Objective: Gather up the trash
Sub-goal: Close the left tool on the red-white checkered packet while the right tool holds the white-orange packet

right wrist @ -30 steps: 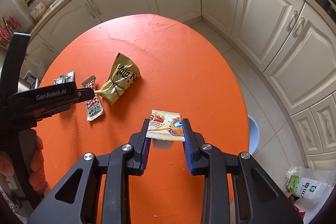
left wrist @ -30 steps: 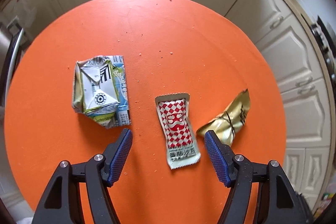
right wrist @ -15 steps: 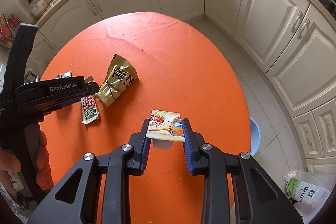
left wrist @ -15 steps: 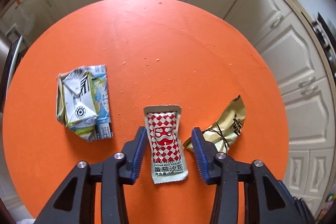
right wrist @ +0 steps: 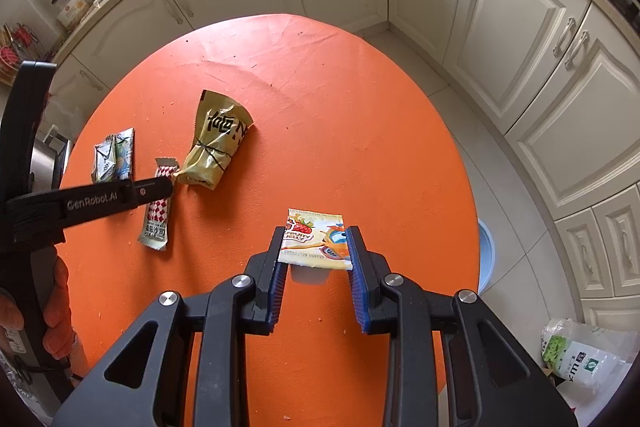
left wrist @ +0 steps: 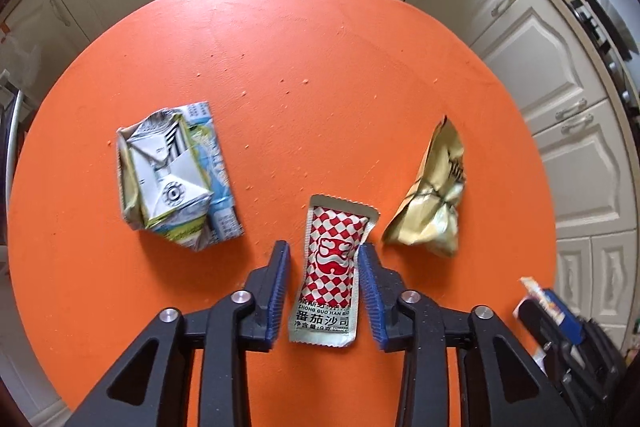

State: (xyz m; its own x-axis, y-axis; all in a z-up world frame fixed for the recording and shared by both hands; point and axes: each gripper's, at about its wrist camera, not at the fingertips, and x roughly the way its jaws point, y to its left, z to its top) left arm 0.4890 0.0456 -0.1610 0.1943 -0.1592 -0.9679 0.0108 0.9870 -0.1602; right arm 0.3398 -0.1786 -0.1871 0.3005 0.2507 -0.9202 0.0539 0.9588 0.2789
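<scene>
Trash on the orange tabletop (left wrist: 320,67): a "ZHONG GUO HAN BAO" ketchup sachet (left wrist: 330,267) between the left claw (left wrist: 324,263)'s just-reopening pads, while the right claw (right wrist: 316,247) pinches a "FRUITY JELLY" cup (right wrist: 312,241).

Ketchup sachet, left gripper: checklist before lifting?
1. Ketchup sachet between the left gripper fingers: ok; the jaws have just been closing.
2. Both pads pressing on it: not ok, there is a gap on the left side.
3. Gold wrapper outside the jaws: ok.
4. Crushed carton outside the jaws: ok.
5. Right gripper clamped on the jelly cup: ok.
</scene>
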